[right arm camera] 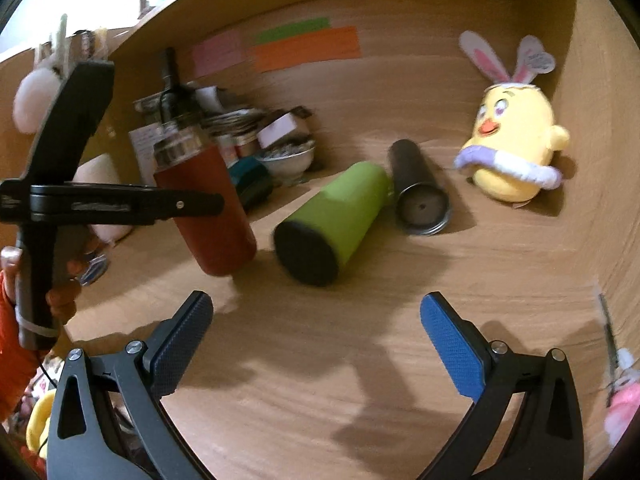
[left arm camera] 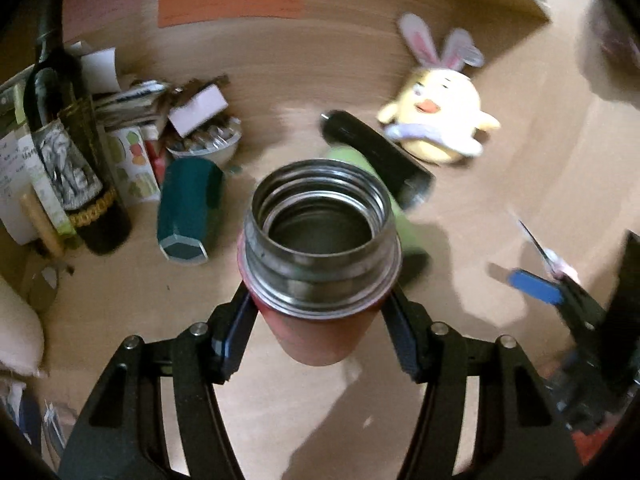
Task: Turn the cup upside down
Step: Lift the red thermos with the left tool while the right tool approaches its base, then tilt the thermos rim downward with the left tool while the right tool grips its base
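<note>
- Before you is a light wooden table [right arm camera: 320, 360], walled at the back and at the right edge.
- A lime-green cylindrical cup [right arm camera: 336, 216] lies on its side mid-table, touching a black metal tumbler [right arm camera: 420, 188], also on its side.
- A yellow plush chick with bunny ears [right arm camera: 512, 148] sits near the back right corner.
- A dark teal faceted cup [left arm camera: 188, 212] lies toppled beside a dark wine bottle [left arm camera: 76, 152] standing near the left edge.
- A white bowl [left arm camera: 208, 148] sits among papers behind it.

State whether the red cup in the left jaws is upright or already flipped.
Not flipped: the red cup is mouth-up, tilted, open steel rim toward the left wrist camera, base low in the right wrist view.
</note>
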Motion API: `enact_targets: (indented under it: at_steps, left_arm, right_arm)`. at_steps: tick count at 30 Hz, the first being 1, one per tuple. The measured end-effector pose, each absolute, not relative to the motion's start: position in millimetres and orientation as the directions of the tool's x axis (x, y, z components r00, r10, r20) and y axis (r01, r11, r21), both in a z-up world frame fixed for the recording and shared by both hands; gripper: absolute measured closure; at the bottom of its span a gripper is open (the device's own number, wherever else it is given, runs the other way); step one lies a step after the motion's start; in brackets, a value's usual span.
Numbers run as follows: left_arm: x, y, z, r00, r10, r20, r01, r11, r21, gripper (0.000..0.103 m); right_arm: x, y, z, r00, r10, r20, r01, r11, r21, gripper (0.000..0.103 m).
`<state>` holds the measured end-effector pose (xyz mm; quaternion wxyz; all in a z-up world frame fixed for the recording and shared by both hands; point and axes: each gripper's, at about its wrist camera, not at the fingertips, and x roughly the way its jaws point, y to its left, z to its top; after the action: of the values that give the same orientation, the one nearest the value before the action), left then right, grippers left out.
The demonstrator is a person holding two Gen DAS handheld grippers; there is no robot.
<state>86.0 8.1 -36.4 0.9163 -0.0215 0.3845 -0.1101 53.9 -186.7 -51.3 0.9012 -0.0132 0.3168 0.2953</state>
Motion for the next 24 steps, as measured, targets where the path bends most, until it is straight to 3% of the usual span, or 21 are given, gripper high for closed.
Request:
enact_targets:
  at_steps: [11, 16, 18, 22, 24]
  left_arm:
    - [33.5, -17.2, -48.0, 0.547, -0.398, -0.736, 0.291, 0.915, -0.279, 0.042]
    - [29.0, -20.0, -50.5, 0.496, -0.479, -0.724, 0.319, 0.876, -0.361, 0.042]
    - [28.7, -19.3, -51.0, 0.482, -0.504, -0.717, 0.325, 0.862, -0.388, 0.042]
    - [31.6, -10.9, -54.1, 0.473, -0.538, -0.698, 0.315, 0.843, -0.436, 0.042]
    - [33.5, -4.3, -56.1, 0.478, -0.551, -0.684, 0.305, 0.834, -0.459, 0.042]
  right_arm:
    - [5.8, -156.2, -74.6, 0.551, 0.591, -0.589, -0.681, 0.726, 0.091, 0.000]
    - [10.0, -151.3, -78.0, 0.519, 0.633, -0.574, -0.707, 0.696, 0.128, 0.001]
    - [14.4, -148.6, -79.2, 0.496, 0.656, -0.569, -0.719, 0.678, 0.154, 0.011]
    - [21.2, -142.4, -84.0, 0.438, 0.684, -0.584, -0.739, 0.644, 0.200, 0.040]
    - [20.7, -139.8, -84.3, 0.446, 0.681, -0.581, -0.738, 0.647, 0.192, 0.041]
